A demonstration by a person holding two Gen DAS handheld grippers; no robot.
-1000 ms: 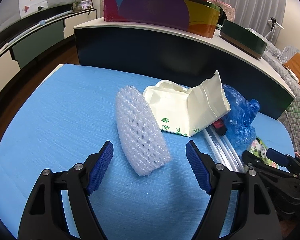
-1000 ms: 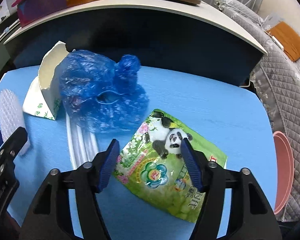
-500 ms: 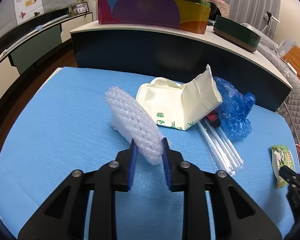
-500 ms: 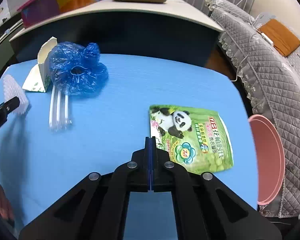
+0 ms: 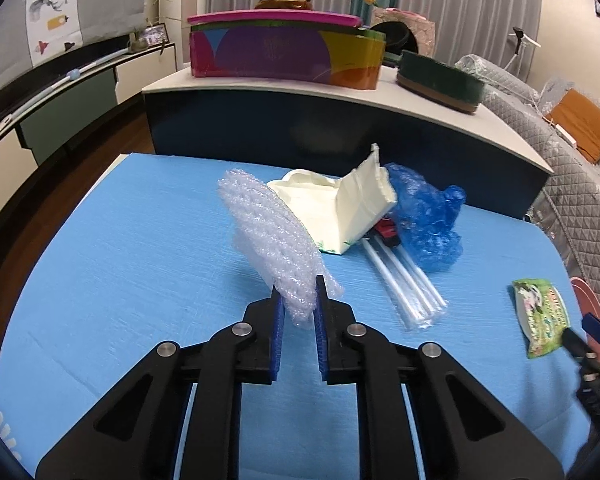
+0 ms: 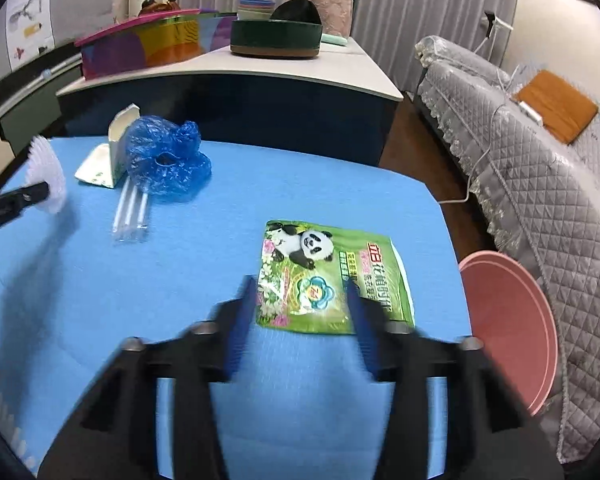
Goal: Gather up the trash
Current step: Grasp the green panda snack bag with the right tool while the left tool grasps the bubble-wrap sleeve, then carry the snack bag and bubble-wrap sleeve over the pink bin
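1. While its blue pads pinch the near end of the bubble wrap (image 5: 274, 240), the left gripper (image 5: 298, 312) holds the roll tilted up, its far end pointing toward the table's (image 5: 132, 240) far edge; whether any of it touches the blue top cannot be told.
2. The right gripper (image 6: 302, 308) is blurred; its jaws stand spread apart, one on each side of the near end of the panda pouch (image 6: 332, 276), gripping nothing.
3. The pouch lies flat near the table's right edge, close to the near side.
4. A cream carton (image 5: 340, 208), torn open, sits toward the far edge at the middle, just behind the wrap.
5. A crumpled blue bag (image 5: 428, 220) rests against the carton's right side.
6. Clear straws (image 5: 404, 276) lie in a bundle in front of the carton and bag, their far ends under the bag and their near ends pointing toward the near edge.
7. A small red and black item (image 5: 388, 232) shows between carton and bag; what it is cannot be told.
8. A pink bin (image 6: 508, 328) stands off the table, just beyond its right edge, beside the grey quilted sofa (image 6: 540, 160).
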